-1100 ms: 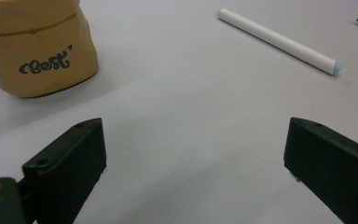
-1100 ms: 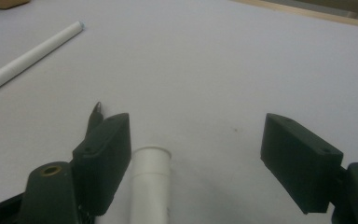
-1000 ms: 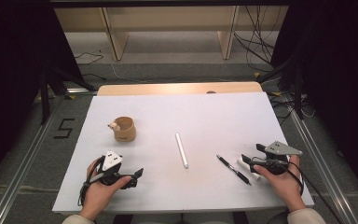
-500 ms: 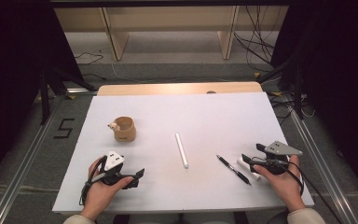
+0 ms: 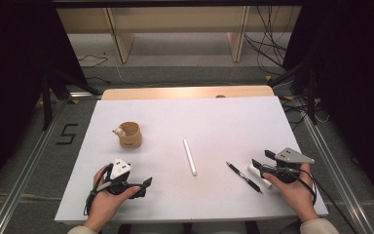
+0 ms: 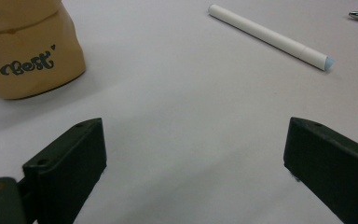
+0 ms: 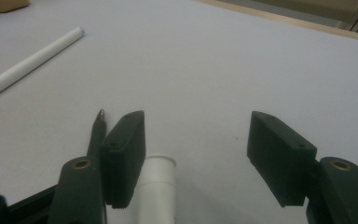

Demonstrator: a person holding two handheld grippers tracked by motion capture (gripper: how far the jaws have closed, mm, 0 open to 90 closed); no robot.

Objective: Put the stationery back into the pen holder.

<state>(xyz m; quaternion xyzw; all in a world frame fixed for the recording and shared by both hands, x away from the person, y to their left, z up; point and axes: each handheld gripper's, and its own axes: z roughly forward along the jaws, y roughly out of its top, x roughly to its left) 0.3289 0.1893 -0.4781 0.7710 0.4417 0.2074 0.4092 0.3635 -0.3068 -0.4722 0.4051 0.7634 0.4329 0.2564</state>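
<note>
Pens, a white one (image 5: 189,157) mid-table and a black one (image 5: 244,177) beside our right gripper (image 5: 262,167), are lying untouched; we are holding both grippers' fingers spread, left gripper (image 5: 146,183) empty, nothing grasped yet.

a white table (image 5: 224,122) spans the middle of the frame, with a wooden strip (image 5: 175,92) along its far edge. at upper centre, two pale shelf legs (image 5: 121,44) stand on grey floor (image 5: 175,73), and black cables (image 5: 268,48) trail at upper right. a black "5" mark (image 5: 67,134) lies on the floor at mid left, beside a metal rail (image 5: 24,165). dark curtains (image 5: 9,73) close both sides.
</note>
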